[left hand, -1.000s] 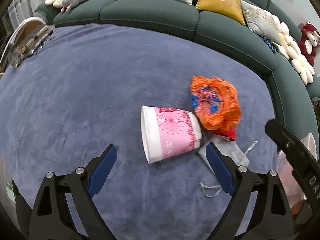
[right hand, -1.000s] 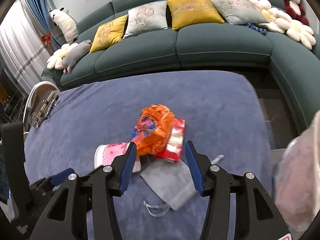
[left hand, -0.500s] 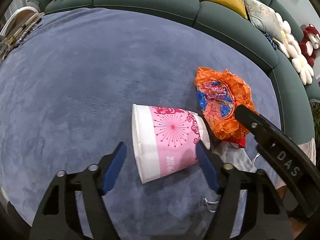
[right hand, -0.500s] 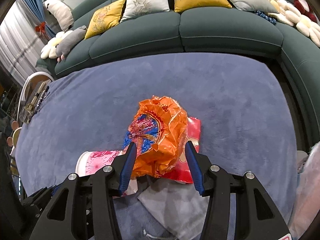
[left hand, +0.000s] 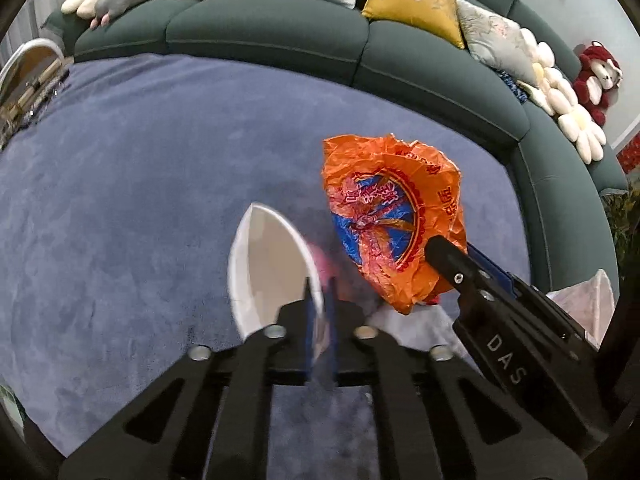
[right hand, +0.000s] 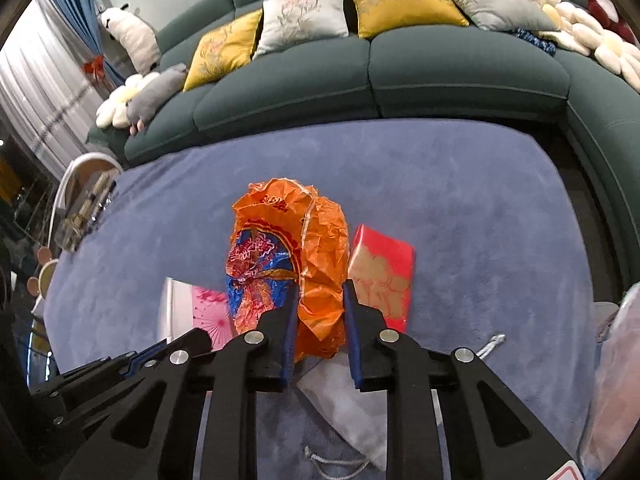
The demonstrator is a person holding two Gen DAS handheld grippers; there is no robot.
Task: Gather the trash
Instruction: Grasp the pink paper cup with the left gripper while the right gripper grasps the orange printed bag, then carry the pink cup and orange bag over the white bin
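Left gripper [left hand: 320, 312] has just clenched 1 cup [left hand: 272, 264]; right gripper [right hand: 320, 312], just closing, grasps 1 orange bag [right hand: 304, 248]; 1 red packet [right hand: 384, 276] beside.

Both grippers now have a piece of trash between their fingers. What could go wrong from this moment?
1. The left gripper has just been closing and is shut on the thin wall of the paper cup, which is squashed flat; it could crumple more or slip out when lifted.
2. The right gripper has just been closing on the loose orange bag; the thin plastic may tear or slide free.
3. The red packet lies against the bag and might be dragged along.
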